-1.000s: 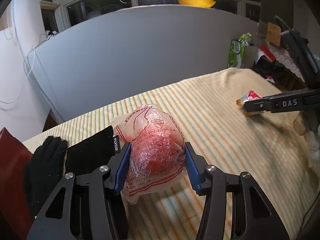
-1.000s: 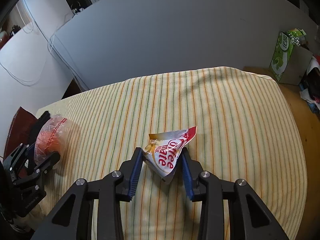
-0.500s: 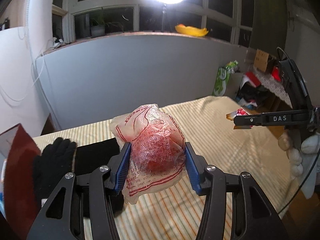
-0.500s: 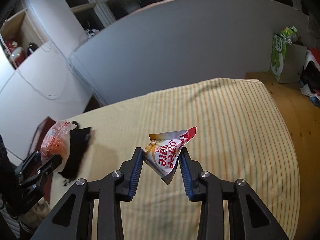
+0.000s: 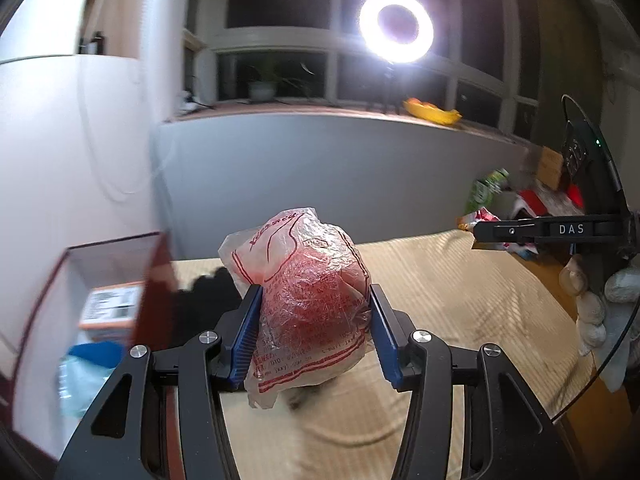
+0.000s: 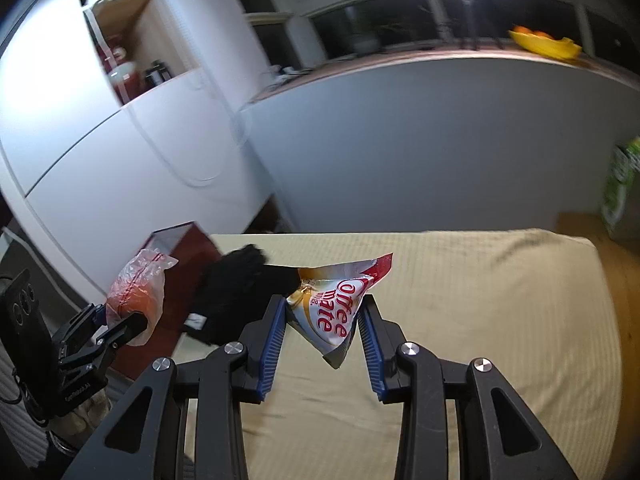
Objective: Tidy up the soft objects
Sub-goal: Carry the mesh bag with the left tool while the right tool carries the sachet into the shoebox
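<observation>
My left gripper (image 5: 312, 320) is shut on a crumpled clear plastic bag with red print (image 5: 308, 300) and holds it in the air above the table's left end. It also shows in the right wrist view (image 6: 136, 296). My right gripper (image 6: 322, 328) is shut on a white and red Coffee-mate pouch (image 6: 336, 304), lifted above the striped yellow tablecloth (image 6: 480, 320). Black gloves (image 6: 236, 292) lie at the table's left edge.
An open dark red box (image 5: 100, 308) stands left of the table with an orange carton (image 5: 108, 304) and a blue item inside. A grey partition (image 6: 440, 152) runs behind the table. A green box (image 6: 620, 188) stands at the far right.
Both grippers have risen with their loads and swung left. The red box has come into full view beside the left gripper.
</observation>
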A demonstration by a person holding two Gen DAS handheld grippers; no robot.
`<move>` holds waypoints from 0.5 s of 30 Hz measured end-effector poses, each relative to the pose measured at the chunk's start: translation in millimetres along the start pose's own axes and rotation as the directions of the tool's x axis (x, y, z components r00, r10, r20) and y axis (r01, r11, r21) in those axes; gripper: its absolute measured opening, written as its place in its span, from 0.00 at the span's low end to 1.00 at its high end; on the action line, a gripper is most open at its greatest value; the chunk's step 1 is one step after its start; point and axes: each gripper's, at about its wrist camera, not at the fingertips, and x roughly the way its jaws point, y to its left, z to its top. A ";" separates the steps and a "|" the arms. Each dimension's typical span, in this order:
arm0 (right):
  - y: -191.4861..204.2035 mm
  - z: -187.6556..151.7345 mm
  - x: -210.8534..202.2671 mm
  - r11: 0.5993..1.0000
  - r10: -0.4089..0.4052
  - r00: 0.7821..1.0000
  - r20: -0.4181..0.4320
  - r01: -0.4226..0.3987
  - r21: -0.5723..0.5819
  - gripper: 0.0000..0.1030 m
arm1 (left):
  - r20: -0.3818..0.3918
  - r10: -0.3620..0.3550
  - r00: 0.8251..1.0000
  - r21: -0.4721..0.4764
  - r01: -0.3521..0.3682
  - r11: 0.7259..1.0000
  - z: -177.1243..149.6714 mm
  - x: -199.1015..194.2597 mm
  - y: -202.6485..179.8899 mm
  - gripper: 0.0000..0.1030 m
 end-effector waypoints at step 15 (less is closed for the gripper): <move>146.9 35.1 68.6 0.957 0.168 0.983 -0.067 -0.179 -0.228 0.32 | 0.002 0.310 0.951 -0.148 -0.306 0.940 -29.1 -59.9 115.7 0.49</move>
